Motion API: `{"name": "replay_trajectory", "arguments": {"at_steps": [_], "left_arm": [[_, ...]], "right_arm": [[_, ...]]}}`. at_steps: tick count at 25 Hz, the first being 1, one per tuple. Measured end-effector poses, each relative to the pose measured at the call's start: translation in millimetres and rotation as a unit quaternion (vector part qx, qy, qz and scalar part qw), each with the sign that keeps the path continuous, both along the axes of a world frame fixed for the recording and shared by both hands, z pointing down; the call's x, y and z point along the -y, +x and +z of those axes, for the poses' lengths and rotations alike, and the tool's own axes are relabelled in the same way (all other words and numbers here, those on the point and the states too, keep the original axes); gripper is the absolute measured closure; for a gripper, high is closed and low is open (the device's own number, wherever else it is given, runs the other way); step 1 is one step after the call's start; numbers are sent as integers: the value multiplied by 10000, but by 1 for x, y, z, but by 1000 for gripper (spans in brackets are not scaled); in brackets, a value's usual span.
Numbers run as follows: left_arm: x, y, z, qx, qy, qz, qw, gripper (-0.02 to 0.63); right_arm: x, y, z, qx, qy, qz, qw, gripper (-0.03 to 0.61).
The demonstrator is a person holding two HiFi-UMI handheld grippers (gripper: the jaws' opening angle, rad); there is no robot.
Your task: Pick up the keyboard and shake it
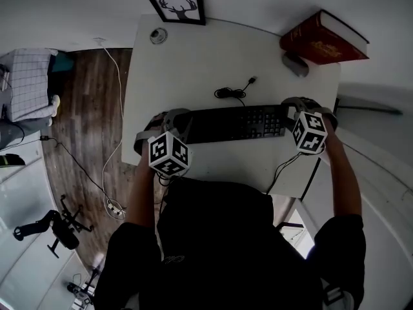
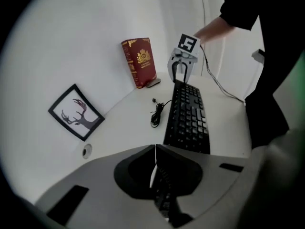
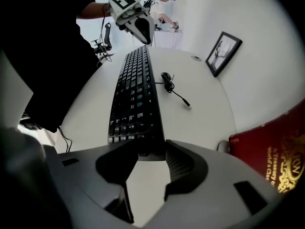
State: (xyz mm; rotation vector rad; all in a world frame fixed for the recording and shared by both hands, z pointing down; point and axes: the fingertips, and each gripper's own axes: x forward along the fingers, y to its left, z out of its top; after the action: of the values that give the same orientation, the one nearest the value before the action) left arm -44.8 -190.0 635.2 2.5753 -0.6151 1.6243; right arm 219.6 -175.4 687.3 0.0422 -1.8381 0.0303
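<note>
A black keyboard (image 1: 235, 123) lies lengthwise on the white desk (image 1: 193, 63), between my two grippers. My left gripper (image 1: 175, 124) stands at the keyboard's left end, jaws shut tip to tip; in the left gripper view (image 2: 156, 149) the keyboard (image 2: 188, 118) runs away from under the tips. My right gripper (image 1: 303, 108) points steeply down at the right end with its jaws apart. In the right gripper view (image 3: 145, 149) the end of the keyboard (image 3: 133, 94) sits between the jaws; I cannot see the pads pressing on it.
A red book (image 1: 322, 37) stands at the desk's back right with a small grey object (image 1: 295, 63) beside it. A framed deer picture (image 1: 175, 5) leans at the back. The keyboard's coiled cable (image 1: 232, 92) lies behind it. The desk's front edge is close.
</note>
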Motion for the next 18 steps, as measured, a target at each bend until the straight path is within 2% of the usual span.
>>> {"name": "replay_trajectory", "arguments": {"at_steps": [2,4,7,9,11,14,18], "left_arm": [[0,-12,3,278,-110,277,9992,591],[-12,-21,11,493,-607,689,9946,490],[-35,-38,30,997,-1386,1323,9764,362],[-42,-49,42,1234,-1718,1526,9654,317],[-42,-51,49,1193,-1912,1523,9623,293],[-43,-48,60,1057,-2182,1577,9573,291],[-49,-42,66,1248,-2368,1800,9465,310]], "right_arm": [[-7,1,-1,36,171,-2,9998,388],[-10,1,-2,88,318,19,9995,387],[-13,1,-6,112,567,-20,9983,387],[-15,1,-9,116,718,-64,9973,388],[-16,1,-10,133,830,-93,9964,388],[-17,2,-9,168,916,-112,9956,388],[-18,3,-11,179,888,-68,9959,388]]}}
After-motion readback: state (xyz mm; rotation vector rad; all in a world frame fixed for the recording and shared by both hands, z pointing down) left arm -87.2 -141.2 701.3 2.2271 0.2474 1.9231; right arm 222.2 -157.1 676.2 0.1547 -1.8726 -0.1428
